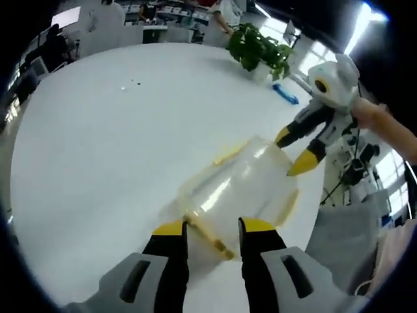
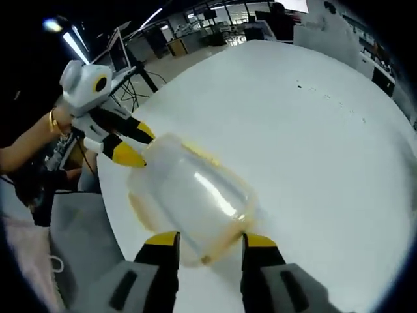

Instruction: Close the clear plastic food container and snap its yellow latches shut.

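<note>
With both the left gripper [image 1: 212,228] and right gripper [image 2: 204,240] parted at opposite ends of the clear container [image 1: 241,186], each should, I reckon, press its yellow latch [image 1: 208,233] squarely inward.

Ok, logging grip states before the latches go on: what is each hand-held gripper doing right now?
Left hand-held gripper: open, jaws either side of a yellow latch on the clear container.
Right hand-held gripper: open at the container's edge.

Items counted: one clear plastic container [image 1: 241,189] on one white table [image 1: 117,143]. Two grippers present: left gripper [image 1: 212,229] and right gripper [image 2: 203,242]. One potted plant [image 1: 259,49]. One blue object [image 1: 285,94] beside it.
</note>
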`<action>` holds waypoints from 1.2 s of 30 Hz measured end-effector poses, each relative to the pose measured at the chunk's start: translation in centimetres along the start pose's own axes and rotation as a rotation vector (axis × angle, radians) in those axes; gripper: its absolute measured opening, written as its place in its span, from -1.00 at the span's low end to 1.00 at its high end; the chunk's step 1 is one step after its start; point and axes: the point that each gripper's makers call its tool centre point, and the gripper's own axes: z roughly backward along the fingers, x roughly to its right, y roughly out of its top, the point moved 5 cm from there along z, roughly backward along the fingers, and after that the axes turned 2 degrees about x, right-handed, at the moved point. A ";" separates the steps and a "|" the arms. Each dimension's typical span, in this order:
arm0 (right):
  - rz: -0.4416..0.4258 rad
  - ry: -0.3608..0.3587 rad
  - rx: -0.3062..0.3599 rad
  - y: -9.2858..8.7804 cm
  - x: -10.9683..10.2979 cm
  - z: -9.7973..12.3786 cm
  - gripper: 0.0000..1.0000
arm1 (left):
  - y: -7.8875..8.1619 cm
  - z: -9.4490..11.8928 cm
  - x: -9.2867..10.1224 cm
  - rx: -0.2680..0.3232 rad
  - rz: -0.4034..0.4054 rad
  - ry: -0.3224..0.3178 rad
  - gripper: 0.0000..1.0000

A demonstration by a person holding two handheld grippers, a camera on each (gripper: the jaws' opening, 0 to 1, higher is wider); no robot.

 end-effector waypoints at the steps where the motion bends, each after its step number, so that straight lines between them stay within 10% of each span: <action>1: -0.072 -0.011 0.021 0.0 -0.2 -0.2 -0.33 | 0.2 -0.1 -0.1 -0.003 -0.014 -0.012 -0.46; 13: -0.055 -0.012 0.049 0.0 -0.2 -0.2 -0.32 | -0.5 0.0 0.0 0.079 0.068 0.000 -0.50; 25: -0.081 -0.049 0.081 0.1 -0.6 -0.5 -0.29 | -1.2 -0.3 0.0 0.224 0.324 0.087 -0.65; 36: -0.089 -0.061 0.090 0.0 -0.6 -0.4 -0.26 | -0.7 -0.3 0.1 0.202 0.181 0.102 -0.61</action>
